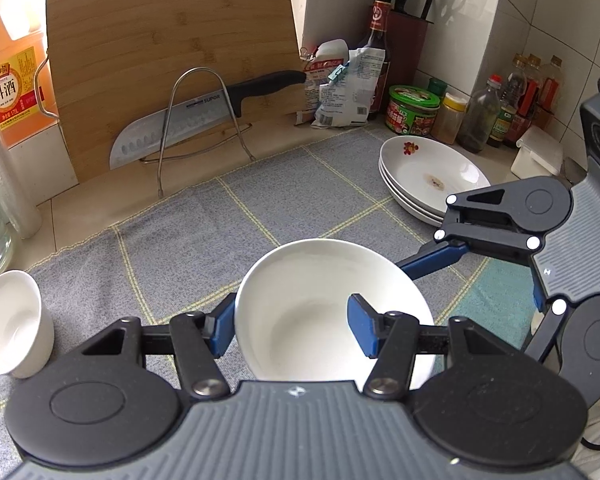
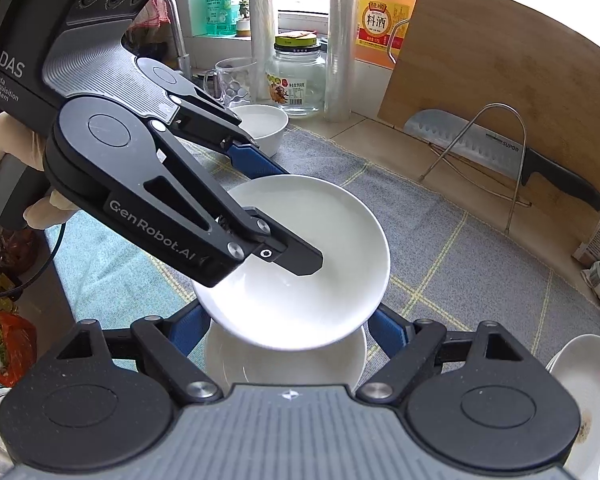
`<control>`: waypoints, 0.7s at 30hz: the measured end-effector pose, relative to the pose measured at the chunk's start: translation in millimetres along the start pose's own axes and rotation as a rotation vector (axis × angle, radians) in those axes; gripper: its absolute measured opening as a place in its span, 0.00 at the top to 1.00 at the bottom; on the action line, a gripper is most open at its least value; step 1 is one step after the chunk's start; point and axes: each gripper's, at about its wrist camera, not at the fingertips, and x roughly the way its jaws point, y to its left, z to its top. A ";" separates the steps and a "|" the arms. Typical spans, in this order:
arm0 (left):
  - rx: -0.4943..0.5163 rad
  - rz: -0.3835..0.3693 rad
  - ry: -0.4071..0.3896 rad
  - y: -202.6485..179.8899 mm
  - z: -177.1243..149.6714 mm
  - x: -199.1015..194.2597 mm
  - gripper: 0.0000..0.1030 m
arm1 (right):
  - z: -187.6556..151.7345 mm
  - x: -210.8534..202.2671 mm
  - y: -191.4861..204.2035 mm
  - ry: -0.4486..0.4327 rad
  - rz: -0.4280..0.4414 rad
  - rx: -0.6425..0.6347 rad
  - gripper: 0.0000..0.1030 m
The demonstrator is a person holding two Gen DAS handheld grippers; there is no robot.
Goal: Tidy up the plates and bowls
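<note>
Two white bowls in hand, both empty. Upper bowl [image 1: 332, 308] clamped by its rim between the left gripper [image 1: 296, 332] jaws, one finger inside, one outside. Lower bowl [image 2: 284, 364] directly beneath it, wall held between the right gripper [image 2: 288, 332] jaws. Third small bowl [image 1: 10, 328] alone on the grey cloth [image 1: 260, 204] covering the tabletop. Three stacked plates [image 1: 428, 172] at the cloth's far right, topmost stained.
</note>
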 end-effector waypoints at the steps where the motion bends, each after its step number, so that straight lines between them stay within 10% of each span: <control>1: 0.000 -0.002 0.003 -2.0 -1.0 0.5 0.45 | -2.5 -1.3 0.8 0.002 0.000 0.000 0.14; 21: -0.007 -0.022 0.062 -18.9 -16.8 20.7 0.45 | -23.2 0.1 -2.2 0.061 0.024 0.023 0.14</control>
